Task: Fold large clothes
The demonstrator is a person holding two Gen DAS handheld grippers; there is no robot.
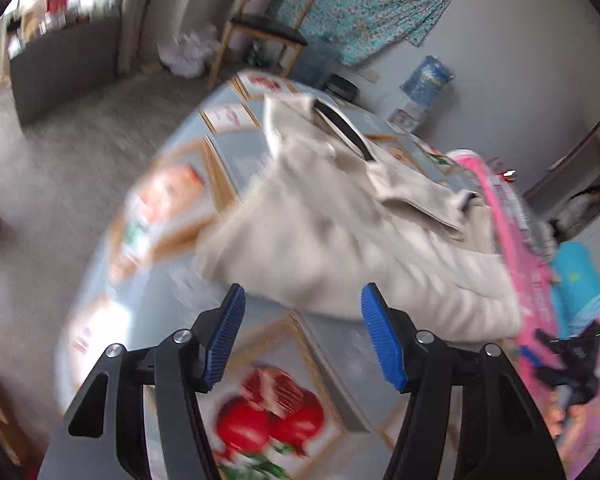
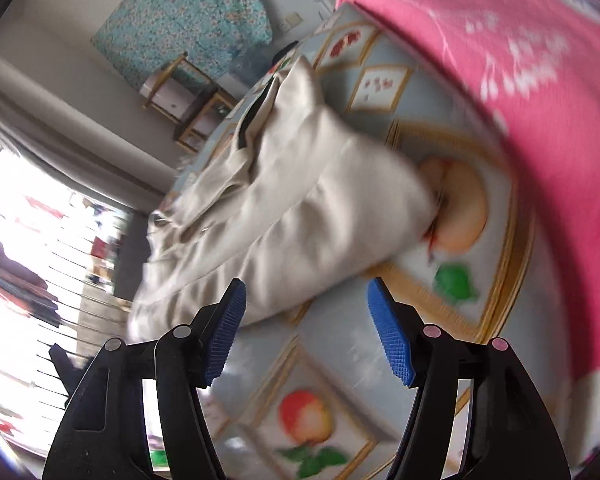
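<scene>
A beige garment with a dark inner collar (image 1: 340,216) lies bunched on a table with a fruit-print cloth (image 1: 228,176). My left gripper (image 1: 302,336) is open and empty, just short of the garment's near edge. In the right wrist view the same beige garment (image 2: 284,216) lies on the cloth (image 2: 340,344). My right gripper (image 2: 306,332) is open and empty, its left fingertip (image 2: 230,312) close to the garment's near edge. Both views are motion-blurred.
A pink patterned fabric (image 2: 520,92) covers the table's right side and also shows in the left wrist view (image 1: 512,216). A wooden chair (image 1: 264,28), a water bottle (image 1: 426,80) and a teal floral cloth on the wall (image 1: 372,4) stand behind. Carpet floor (image 1: 80,168) lies left.
</scene>
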